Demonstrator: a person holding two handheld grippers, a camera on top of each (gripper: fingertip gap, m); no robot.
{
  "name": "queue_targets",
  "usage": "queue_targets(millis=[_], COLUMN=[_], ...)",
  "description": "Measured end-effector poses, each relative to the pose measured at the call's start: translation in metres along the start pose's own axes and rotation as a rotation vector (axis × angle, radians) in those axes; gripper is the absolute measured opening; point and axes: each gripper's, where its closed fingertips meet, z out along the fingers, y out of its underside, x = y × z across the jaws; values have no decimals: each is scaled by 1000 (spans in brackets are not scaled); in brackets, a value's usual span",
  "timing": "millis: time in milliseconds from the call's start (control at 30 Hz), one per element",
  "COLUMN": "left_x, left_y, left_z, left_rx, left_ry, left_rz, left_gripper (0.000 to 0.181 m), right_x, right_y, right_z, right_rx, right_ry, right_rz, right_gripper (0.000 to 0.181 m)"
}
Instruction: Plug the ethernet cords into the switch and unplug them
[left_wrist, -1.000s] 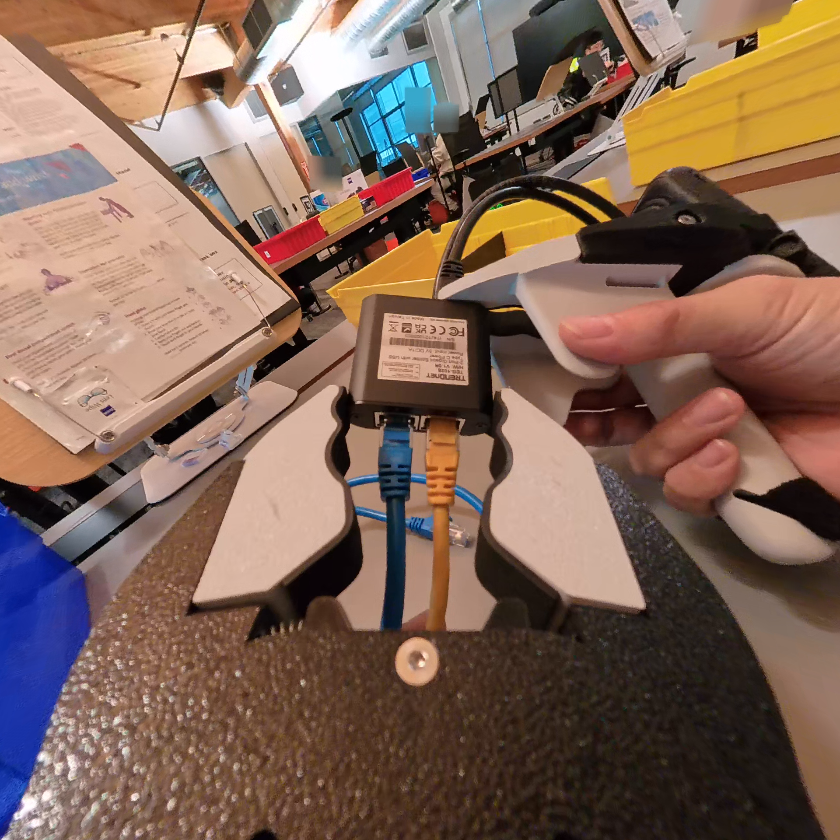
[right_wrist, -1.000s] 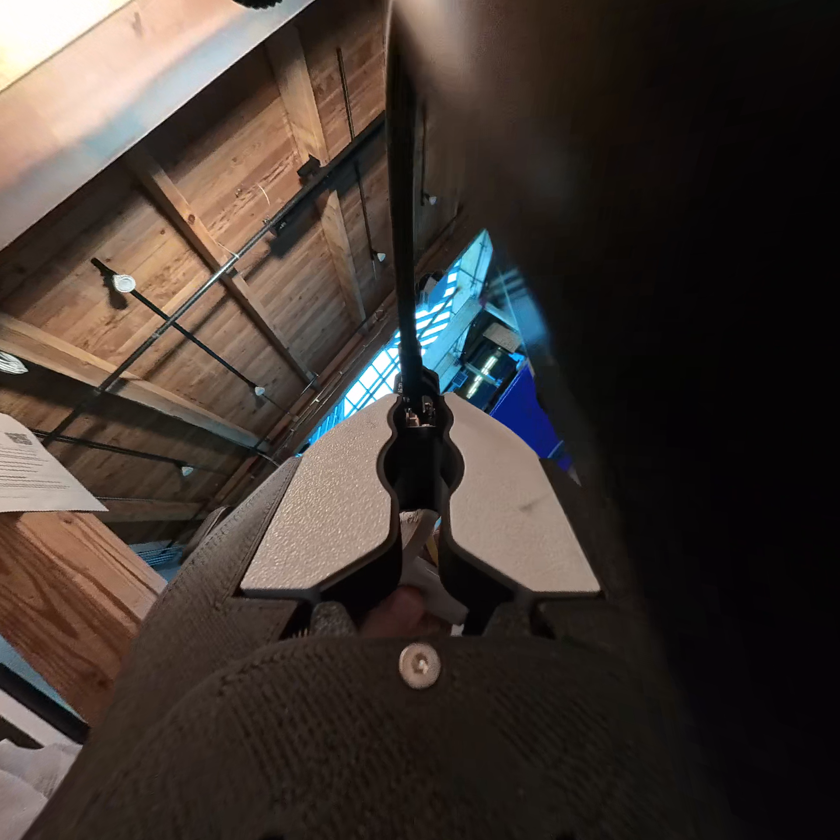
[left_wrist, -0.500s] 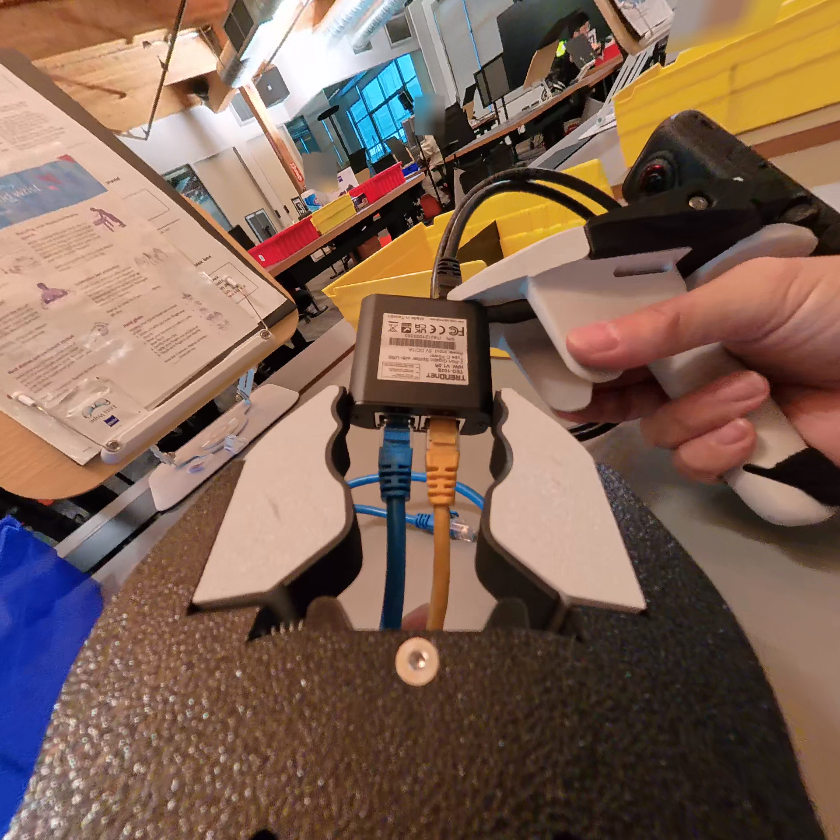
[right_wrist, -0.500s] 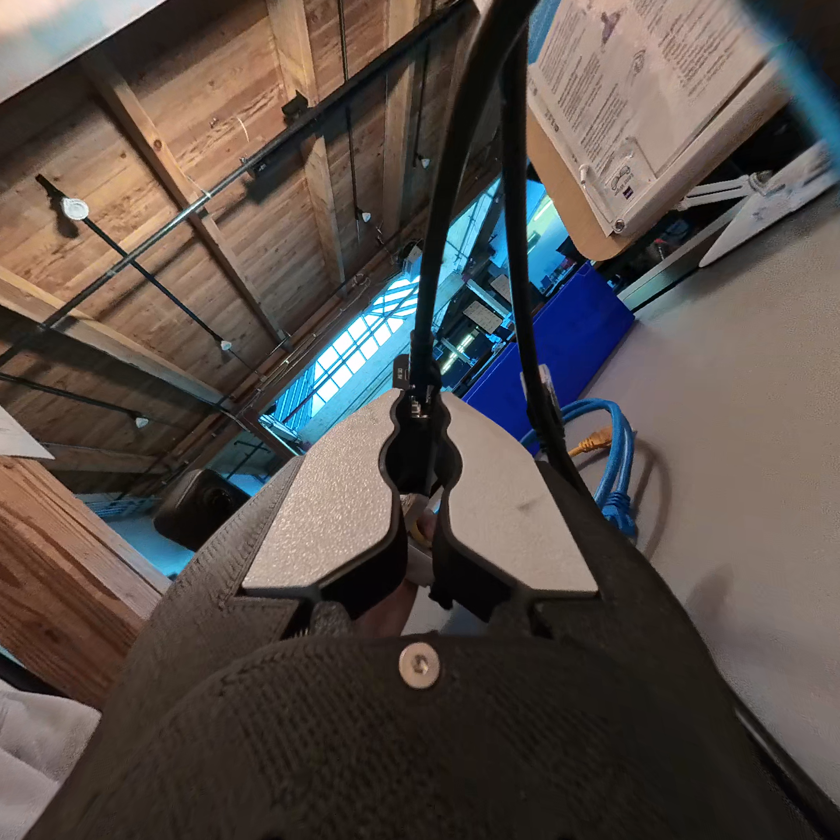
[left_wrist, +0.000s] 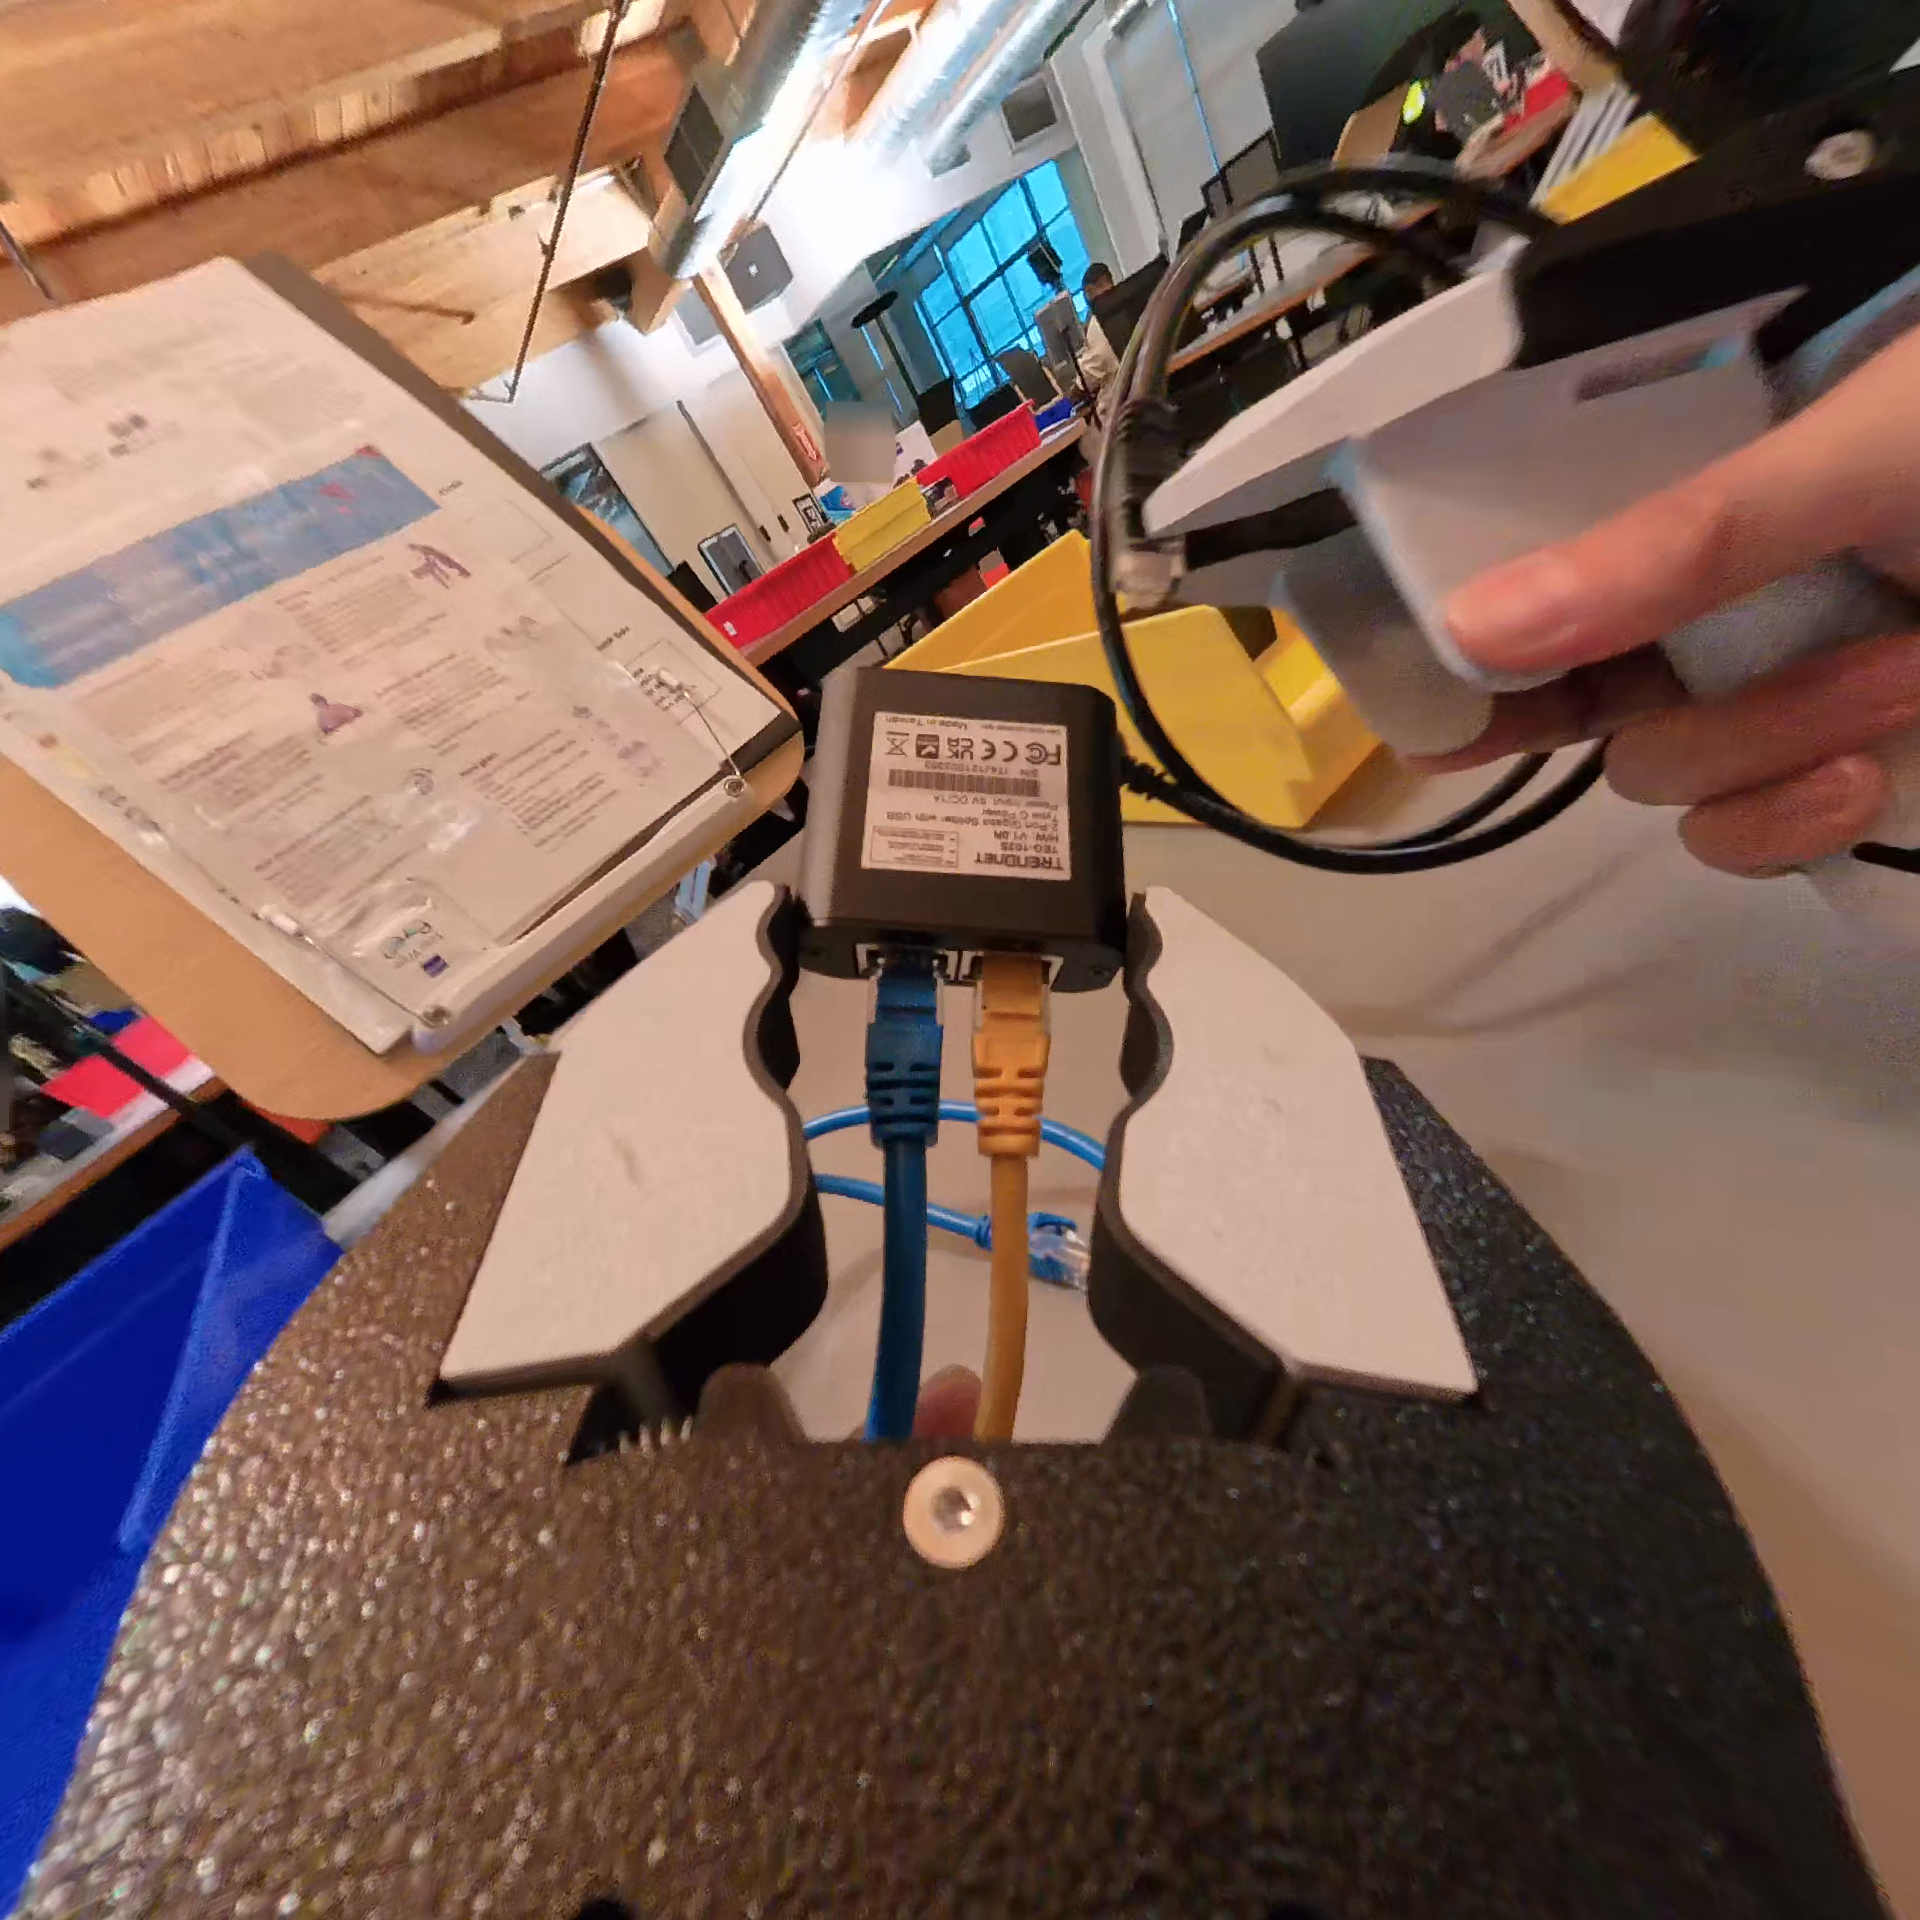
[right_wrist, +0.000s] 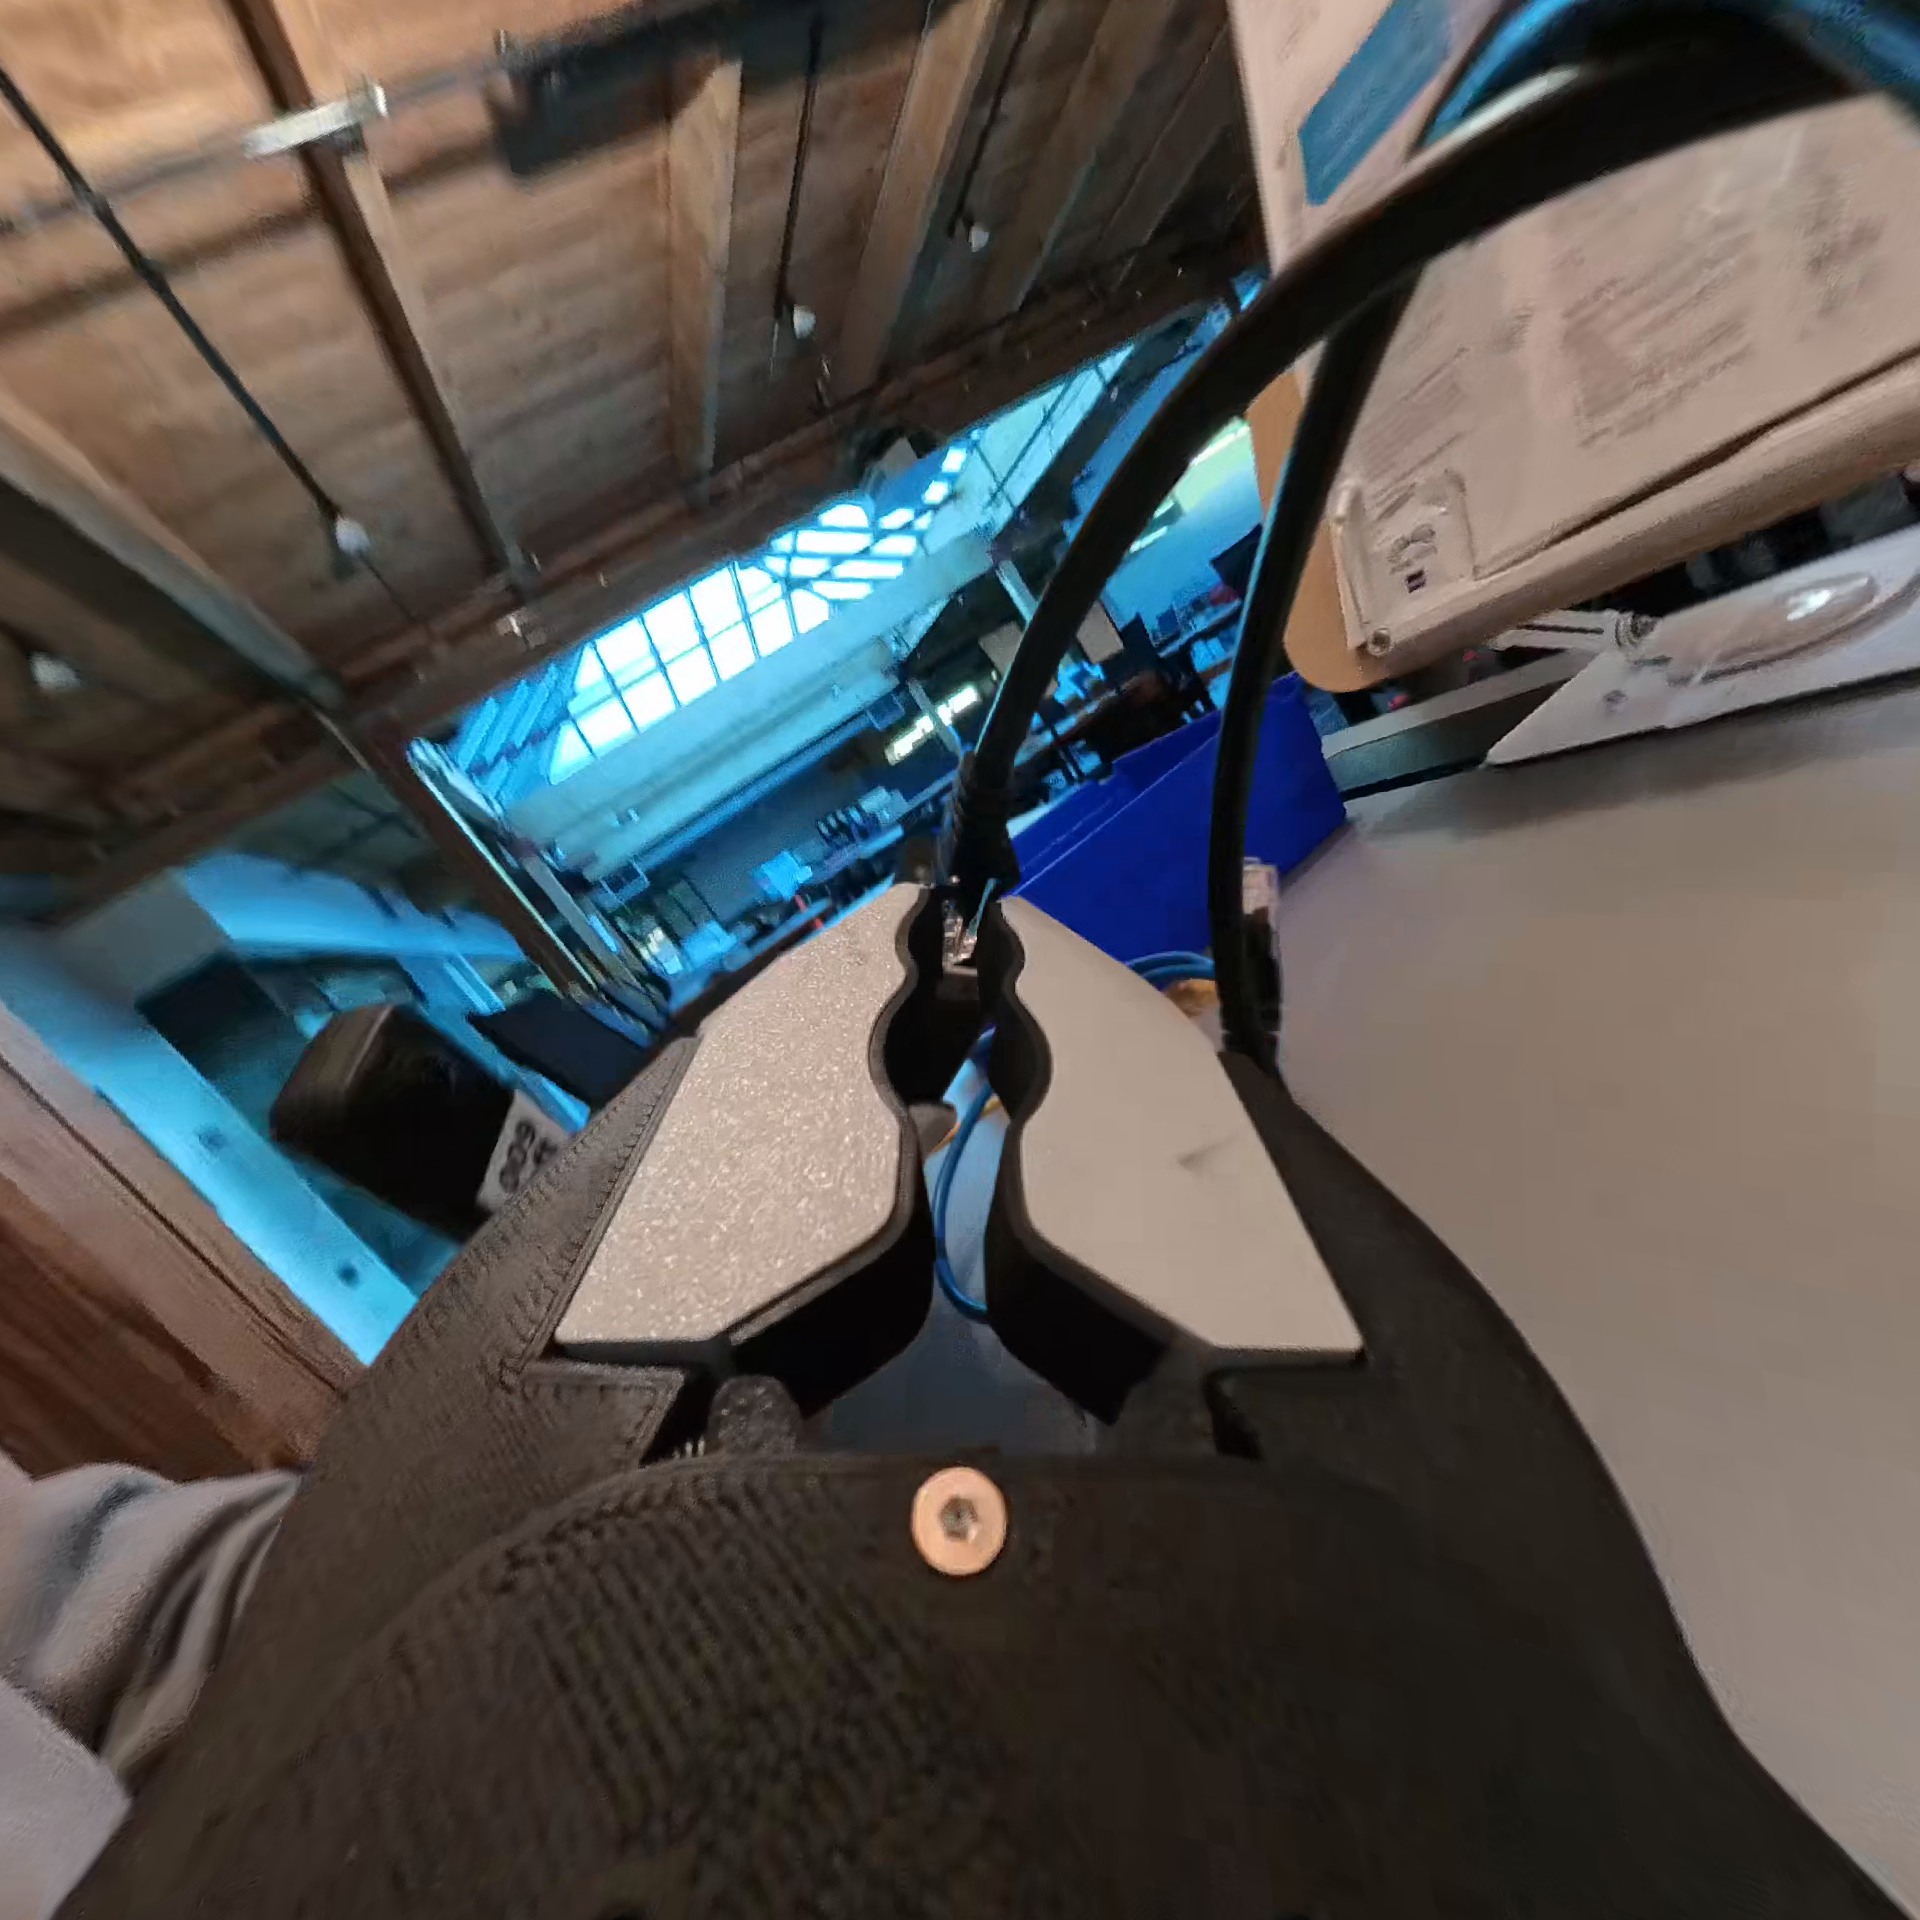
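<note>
Left gripper (left_wrist: 961, 925) clamps the switch (left_wrist: 964, 821), ports facing near; right gripper (right_wrist: 961, 935), raised far right, pinches a black plug (right_wrist: 975, 831) pointing down.

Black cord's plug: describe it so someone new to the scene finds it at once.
Start at the black switch clamped in the left gripper. Up and to its right, the hand-held right gripper pinches the black cord's plug at its fingertips, clear tip pointing down. Unlike the blue plug and the orange plug, both seated in the switch's front ports, it sits in no port.
</note>
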Motion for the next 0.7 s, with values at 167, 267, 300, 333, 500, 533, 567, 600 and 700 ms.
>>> queue_targets(millis=[167,267,300,333,500,533,567,600,700], left_x=[-17,-25,-26,-27,-27,-27,-27,-27,-25], left_y=[1,5,6,7,9,10,10,10,12], left_z=[-6,-9,-9,-9,-8,-8,-8,-9,-8], left_rx=[17,11,6,3,5,1,-2,-4,-11], left_ry=[11,-1,4,1,12,18,19,17,47], left_rz=[-136,-150,-155,-159,-189,-192,-191,-188,-206], left_gripper=[59,60,60,59,60,59,60,59,59], right_x=[-21,-14,-8,-2,67,77,93,106,139], right_y=[-29,-63,-74,-86,-115,-117,-123,-124,-99], right_z=[-14,-34,-41,-46,-65,-65,-63,-64,-66], right_rx=[-161,-286,-331,-362,-547,-553,-531,-541,-653], right_ry=[28,83,105,111,174,154,194,232,256], right_rz=[-216,-342,-378,-414,-390,-343,-324,-329,-163], right_gripper=[8,8,8,8,8,8,8,7,8])
